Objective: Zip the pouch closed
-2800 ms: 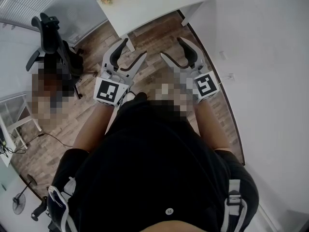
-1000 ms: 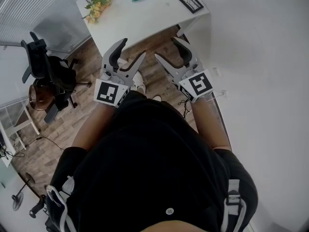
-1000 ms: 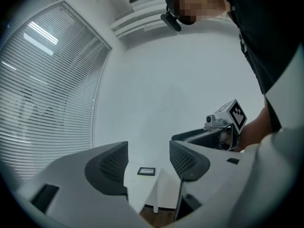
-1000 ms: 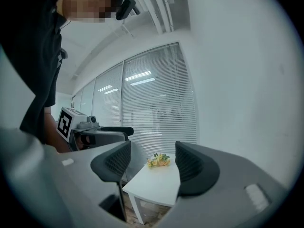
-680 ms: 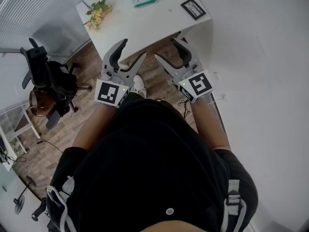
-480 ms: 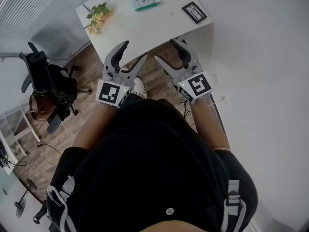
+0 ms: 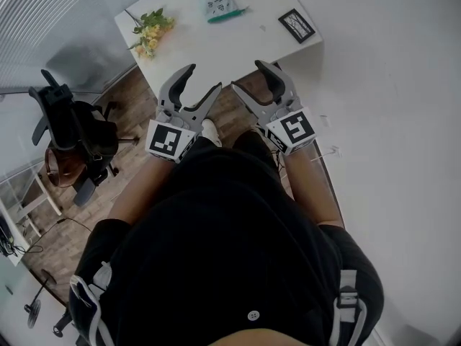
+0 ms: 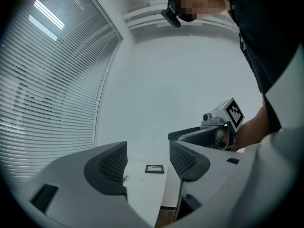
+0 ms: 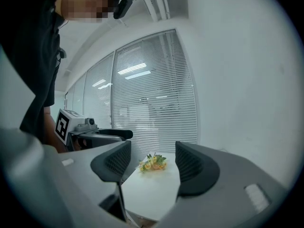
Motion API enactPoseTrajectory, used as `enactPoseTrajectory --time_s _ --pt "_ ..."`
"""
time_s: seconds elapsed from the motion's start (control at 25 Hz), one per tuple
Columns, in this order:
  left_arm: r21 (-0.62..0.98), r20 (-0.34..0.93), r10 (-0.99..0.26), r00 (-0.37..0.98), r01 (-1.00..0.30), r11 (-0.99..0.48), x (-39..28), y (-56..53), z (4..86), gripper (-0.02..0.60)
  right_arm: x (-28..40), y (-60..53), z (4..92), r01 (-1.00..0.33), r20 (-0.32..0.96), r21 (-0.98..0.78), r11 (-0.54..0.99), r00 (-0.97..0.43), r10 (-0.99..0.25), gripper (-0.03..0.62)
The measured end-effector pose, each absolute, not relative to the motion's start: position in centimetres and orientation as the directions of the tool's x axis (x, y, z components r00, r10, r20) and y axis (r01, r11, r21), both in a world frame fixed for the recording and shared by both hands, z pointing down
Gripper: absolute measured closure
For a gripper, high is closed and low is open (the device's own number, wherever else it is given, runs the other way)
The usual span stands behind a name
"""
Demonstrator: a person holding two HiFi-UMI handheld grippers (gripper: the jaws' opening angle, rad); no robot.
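At the top of the head view, the pouch lies flat on the far part of the white table, between the flowers on its left and the small dark frame on its right. A teal strip runs along the pouch's near edge. The zip's state is too small to read.

Left gripper: held over the wood floor, just short of the table's near edge. Jaws stand wide apart with nothing between them; its own view shows only the table and frame through the gap.

Right gripper: held level with the left gripper and near it, tips angled toward each other. Jaws stand wide apart and empty; its own view shows the flowers through the gap.

Both grippers are well apart from the pouch. A black chair stands on the floor at the left.
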State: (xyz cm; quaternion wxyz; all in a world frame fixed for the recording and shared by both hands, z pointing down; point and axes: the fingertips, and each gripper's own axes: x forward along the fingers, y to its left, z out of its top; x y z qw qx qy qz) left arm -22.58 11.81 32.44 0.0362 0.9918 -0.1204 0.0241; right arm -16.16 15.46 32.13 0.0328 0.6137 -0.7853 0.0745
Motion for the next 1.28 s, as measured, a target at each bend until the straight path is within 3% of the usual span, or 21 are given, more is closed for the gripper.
enactPoseTrajectory --time_s 0.44,1.28 --pt "0.057 0.081 -0.321 0.944 -0.326 -0.944 -19.7 8.0 33.3 0.305 -12.5 11.5 32.7 -0.953 0.139 -0.076 0.293 -0.301 -0.943 0.298" --pt "0.026 0.145 -0.557 0.818 -0.566 -0.824 -3.4 1.6 33.1 0.305 3.6 1.9 34.7 -0.818 0.147 -0.126 0.562 -0.575 -0.805 0.312"
